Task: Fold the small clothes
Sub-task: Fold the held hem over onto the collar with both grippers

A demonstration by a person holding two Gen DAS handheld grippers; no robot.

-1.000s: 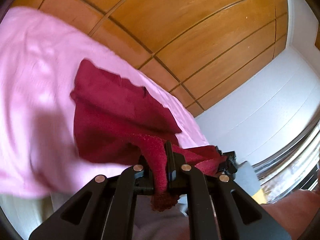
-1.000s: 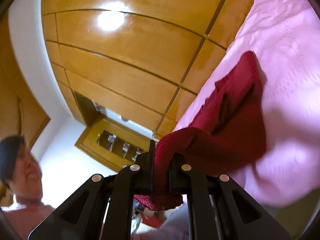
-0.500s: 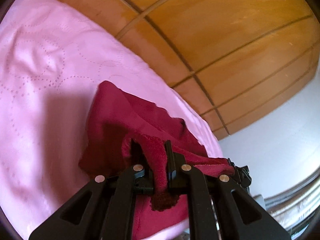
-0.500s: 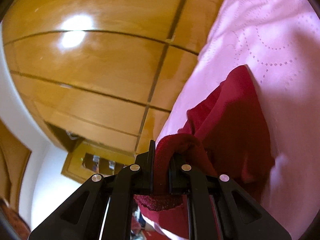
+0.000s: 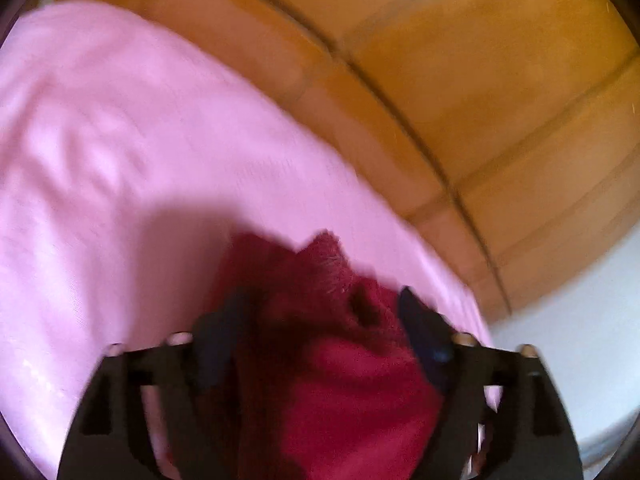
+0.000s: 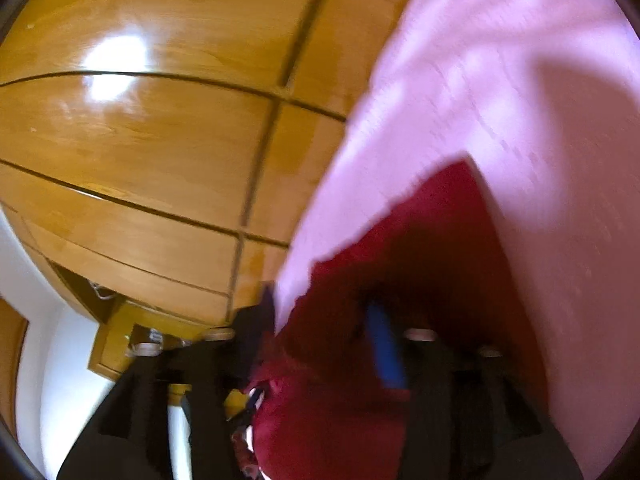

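Lying btwn 2 spread tools, 1 red cloth

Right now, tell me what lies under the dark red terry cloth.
The dark red terry cloth lies on a pink quilted bedspread, which shows all around it. Whatever is directly beneath the cloth is covered. Both the left gripper and right gripper stand open over it.
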